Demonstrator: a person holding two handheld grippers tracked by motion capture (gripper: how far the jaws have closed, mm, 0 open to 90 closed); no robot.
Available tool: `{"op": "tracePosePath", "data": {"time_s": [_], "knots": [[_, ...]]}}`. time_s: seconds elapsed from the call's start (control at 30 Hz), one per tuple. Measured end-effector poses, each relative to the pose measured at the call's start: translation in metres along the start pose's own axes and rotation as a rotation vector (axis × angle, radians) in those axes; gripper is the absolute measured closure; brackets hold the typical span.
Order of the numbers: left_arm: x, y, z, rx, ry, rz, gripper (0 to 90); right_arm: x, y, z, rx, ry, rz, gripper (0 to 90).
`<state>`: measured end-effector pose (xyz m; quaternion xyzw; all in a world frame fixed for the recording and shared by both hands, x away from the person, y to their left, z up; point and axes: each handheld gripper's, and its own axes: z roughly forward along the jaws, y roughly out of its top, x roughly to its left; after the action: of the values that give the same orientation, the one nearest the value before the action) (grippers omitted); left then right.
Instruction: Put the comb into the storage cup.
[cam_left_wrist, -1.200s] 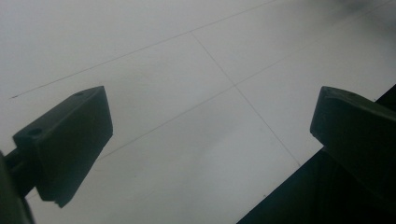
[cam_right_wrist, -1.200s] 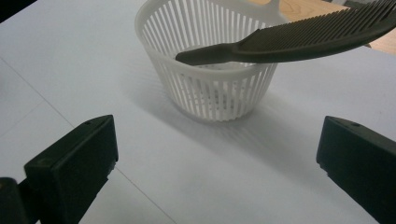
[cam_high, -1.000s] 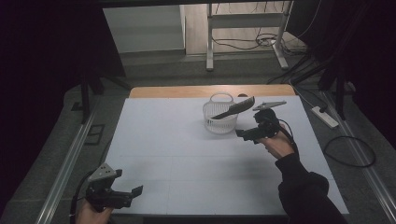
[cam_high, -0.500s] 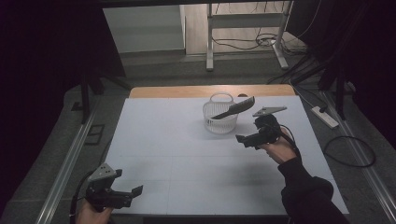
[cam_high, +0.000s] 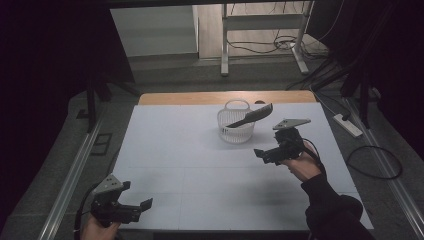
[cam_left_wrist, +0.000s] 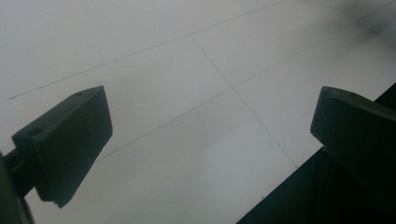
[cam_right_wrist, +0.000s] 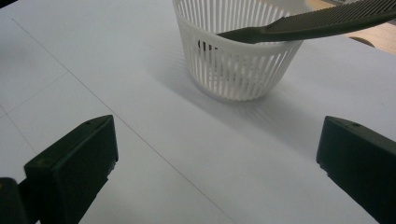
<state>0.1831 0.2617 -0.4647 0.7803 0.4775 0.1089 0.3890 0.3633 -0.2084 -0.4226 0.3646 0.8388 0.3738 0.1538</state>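
Note:
A white slatted basket (cam_high: 235, 124) stands on the white table (cam_high: 200, 165) toward the far middle. A dark comb (cam_high: 250, 117) lies tilted in it, one end inside and the wide end sticking out over the right rim. My right gripper (cam_high: 262, 152) hovers open a little to the front right of the basket, nothing between its jaws. In the right gripper view the basket (cam_right_wrist: 233, 60) and comb (cam_right_wrist: 308, 23) sit just ahead of the spread jaws. My left gripper (cam_high: 140, 206) is open and empty near the table's front left corner.
The table's front edge (cam_left_wrist: 280, 186) runs close under my left gripper. A wooden strip (cam_high: 225, 97) borders the far edge. Beyond it stand a metal frame (cam_high: 260, 30) and floor cables; a power strip (cam_high: 347, 125) lies on the floor at the right.
My right gripper has drawn back from the basket toward the front, empty. The comb stays resting in the basket. The left gripper has not moved.

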Motion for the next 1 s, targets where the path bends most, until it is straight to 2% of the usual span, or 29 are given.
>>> {"op": "tracePosePath", "data": {"time_s": [0.3,1.0], "knots": [[0.001,0.000,0.000,-0.001,-0.003,0.001,0.0,0.001,-0.009,-0.005,0.005,0.001,0.015,0.0],[0.001,0.000,0.000,0.001,-0.002,-0.002,0.0,0.002,-0.037,-0.028,-0.007,-0.003,0.001,0.0]]}}
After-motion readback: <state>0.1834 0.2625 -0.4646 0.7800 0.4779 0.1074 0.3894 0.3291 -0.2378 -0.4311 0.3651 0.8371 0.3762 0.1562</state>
